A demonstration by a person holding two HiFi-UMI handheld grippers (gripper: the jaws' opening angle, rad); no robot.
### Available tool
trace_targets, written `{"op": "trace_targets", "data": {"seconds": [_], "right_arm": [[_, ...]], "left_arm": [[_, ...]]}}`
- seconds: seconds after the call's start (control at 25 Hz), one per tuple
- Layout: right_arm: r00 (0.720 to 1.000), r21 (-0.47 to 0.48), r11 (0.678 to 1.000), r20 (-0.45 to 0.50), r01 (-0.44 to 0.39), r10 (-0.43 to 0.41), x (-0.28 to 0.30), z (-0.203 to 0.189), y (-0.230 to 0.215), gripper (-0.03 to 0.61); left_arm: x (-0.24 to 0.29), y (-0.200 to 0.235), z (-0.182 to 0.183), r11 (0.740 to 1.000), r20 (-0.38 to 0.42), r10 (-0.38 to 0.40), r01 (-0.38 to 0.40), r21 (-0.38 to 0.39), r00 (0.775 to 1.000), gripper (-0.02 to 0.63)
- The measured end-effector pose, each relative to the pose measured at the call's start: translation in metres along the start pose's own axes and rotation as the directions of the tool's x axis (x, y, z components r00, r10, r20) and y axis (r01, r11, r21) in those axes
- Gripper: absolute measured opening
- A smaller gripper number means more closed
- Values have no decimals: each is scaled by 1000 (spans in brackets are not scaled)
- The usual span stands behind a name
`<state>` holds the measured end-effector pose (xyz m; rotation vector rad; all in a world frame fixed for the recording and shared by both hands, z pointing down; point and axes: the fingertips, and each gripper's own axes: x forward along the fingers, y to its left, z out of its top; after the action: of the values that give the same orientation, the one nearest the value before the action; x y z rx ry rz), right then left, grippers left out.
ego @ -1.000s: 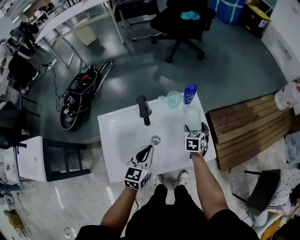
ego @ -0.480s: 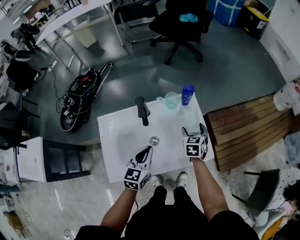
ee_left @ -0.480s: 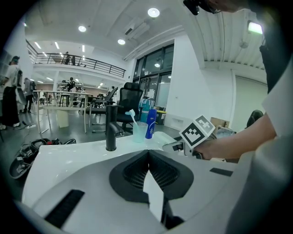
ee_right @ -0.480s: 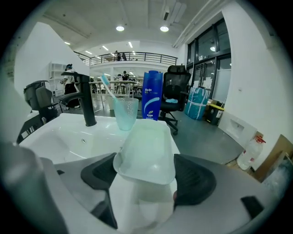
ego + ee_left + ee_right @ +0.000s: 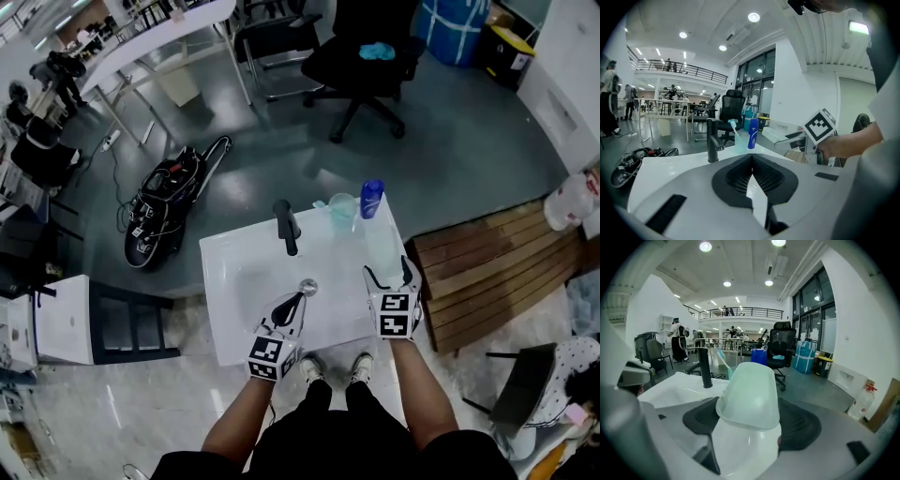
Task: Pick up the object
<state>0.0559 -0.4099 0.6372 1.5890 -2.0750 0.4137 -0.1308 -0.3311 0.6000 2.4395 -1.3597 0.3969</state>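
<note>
1. Your right gripper [image 5: 388, 269] had its jaws spread wide and clamped on the pale green translucent plastic cup [image 5: 749, 390], with one ribbed pad against each side of its broad rim.
2. That cup stood with its wider end lowest, over the ledge of the white rectangular ceramic basin [image 5: 225, 272]. It was to the right of the black metal tap [image 5: 286, 225] and nearer to you than the tap. Whether it rested on the ledge or hung just clear of it could not be told.
3. Your left gripper [image 5: 298, 300] had its jaws together with nothing between them. It was on your side of the tap, just past the round metal drain [image 5: 307, 286].
4. A clear green tumbler [image 5: 342, 211] holding a toothbrush stood just right of the tap. A blue plastic bottle [image 5: 372, 199] stood beside it, farther from the tap.
5. Both were beyond the cup you held, and apart from it.
</note>
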Motion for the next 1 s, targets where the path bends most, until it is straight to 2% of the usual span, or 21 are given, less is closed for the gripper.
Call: {"op": "trace_targets", "data": {"seconds": [0.36,0.6,1.0], "right_arm": [[995,-77,996,83,-44,50,-71,25,15,391],[984,-98,994,162,-56,72,-110,44,28,391],[973,-115,993,223,-31,57,-135,65,23,391]], "left_arm": [[-14,-14,13,1000,36,5,-4,-17,999,18],[-20,-22,31,1000,63,-8,6,21,998,18],[-36,-27,53,998,94,5,-10,59,996,18]]}}
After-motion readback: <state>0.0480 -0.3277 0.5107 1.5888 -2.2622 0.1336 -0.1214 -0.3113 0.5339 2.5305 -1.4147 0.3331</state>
